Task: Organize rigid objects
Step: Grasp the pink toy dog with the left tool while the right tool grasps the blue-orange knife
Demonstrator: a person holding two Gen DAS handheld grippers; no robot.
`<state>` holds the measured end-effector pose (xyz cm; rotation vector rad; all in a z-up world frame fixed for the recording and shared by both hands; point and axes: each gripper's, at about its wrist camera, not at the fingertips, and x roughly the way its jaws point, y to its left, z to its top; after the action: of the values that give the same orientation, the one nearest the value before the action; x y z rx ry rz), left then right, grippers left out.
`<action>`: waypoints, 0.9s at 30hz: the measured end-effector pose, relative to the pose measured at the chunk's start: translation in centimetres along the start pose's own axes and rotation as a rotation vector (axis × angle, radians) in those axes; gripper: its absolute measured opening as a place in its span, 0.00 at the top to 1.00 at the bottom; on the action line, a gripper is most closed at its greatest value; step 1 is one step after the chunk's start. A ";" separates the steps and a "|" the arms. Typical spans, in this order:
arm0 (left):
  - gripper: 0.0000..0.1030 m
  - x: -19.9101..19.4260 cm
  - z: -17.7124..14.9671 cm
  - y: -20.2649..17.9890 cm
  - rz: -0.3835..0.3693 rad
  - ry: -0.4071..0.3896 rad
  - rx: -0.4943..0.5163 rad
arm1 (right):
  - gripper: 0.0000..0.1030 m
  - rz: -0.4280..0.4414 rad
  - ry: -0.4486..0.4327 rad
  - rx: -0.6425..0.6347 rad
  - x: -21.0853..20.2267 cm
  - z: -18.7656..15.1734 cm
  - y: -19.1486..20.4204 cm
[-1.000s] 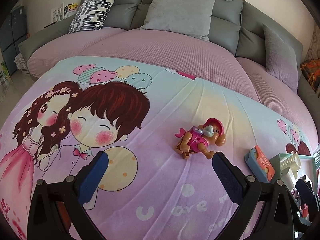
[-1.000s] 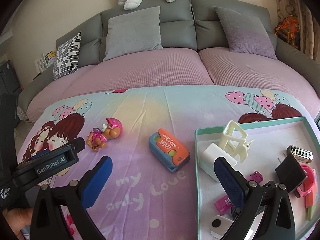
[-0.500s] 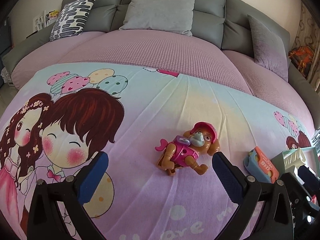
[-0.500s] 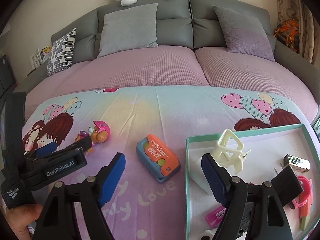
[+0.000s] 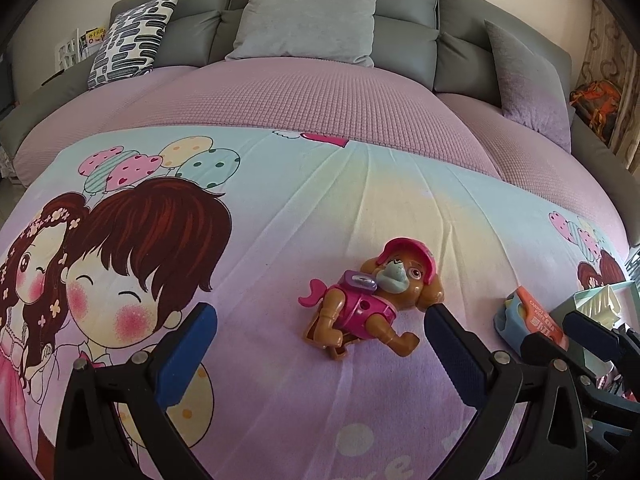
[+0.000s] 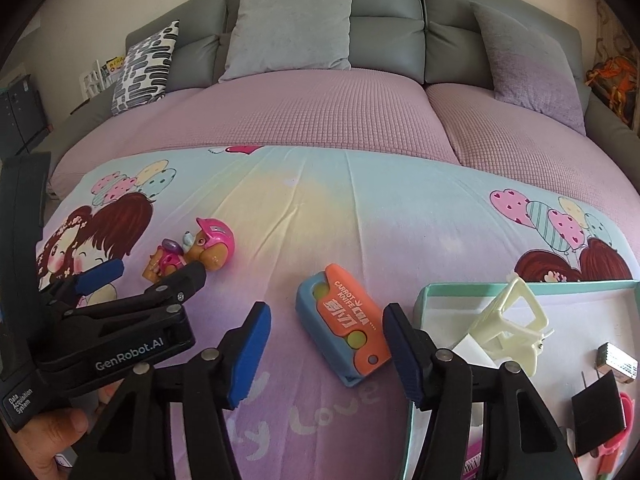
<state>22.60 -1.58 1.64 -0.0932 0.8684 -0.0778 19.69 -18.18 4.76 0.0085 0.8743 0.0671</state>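
A pink and brown toy dog point(image 5: 368, 300) lies on its side on the cartoon bedsheet. My left gripper point(image 5: 320, 328) is open, with the dog between its fingers, nearer the right one. The dog point(image 6: 192, 250) and left gripper point(image 6: 148, 276) also show in the right wrist view. A blue and orange carrot knife point(image 6: 344, 328) lies flat on the sheet, with my open right gripper point(image 6: 324, 344) straddling it from the near side. The knife also shows at the right in the left wrist view point(image 5: 528, 320).
A mint-rimmed tray point(image 6: 520, 286) at the right holds a cream hair claw point(image 6: 508, 320), a black block point(image 6: 598, 408) and several small items. Grey cushions point(image 6: 292, 28) and a patterned pillow point(image 6: 146, 66) line the sofa back.
Both grippers moved forward and down. The left closed in on the toy dog; the right swung left from the tray edge until its fingers straddle the carrot knife.
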 end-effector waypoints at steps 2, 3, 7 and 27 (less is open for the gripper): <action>0.00 0.2 -0.1 0.0 -0.003 0.004 0.001 | 0.40 -0.001 0.000 -0.009 0.3 0.1 0.1; 0.00 0.4 -0.1 0.0 -0.002 0.005 0.003 | 0.40 -0.003 0.003 -0.015 0.4 0.2 0.2; 0.00 0.7 -0.4 -0.4 0.011 -0.002 0.016 | 0.41 -0.022 0.010 -0.048 1.1 0.4 0.6; 0.40 0.5 -0.5 -1.2 -0.049 -0.034 0.052 | 0.41 -0.060 0.054 -0.074 2.7 0.7 0.6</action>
<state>22.47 -2.86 1.11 -0.0673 0.8300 -0.1445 21.96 -17.40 3.13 -0.0888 0.9250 0.0432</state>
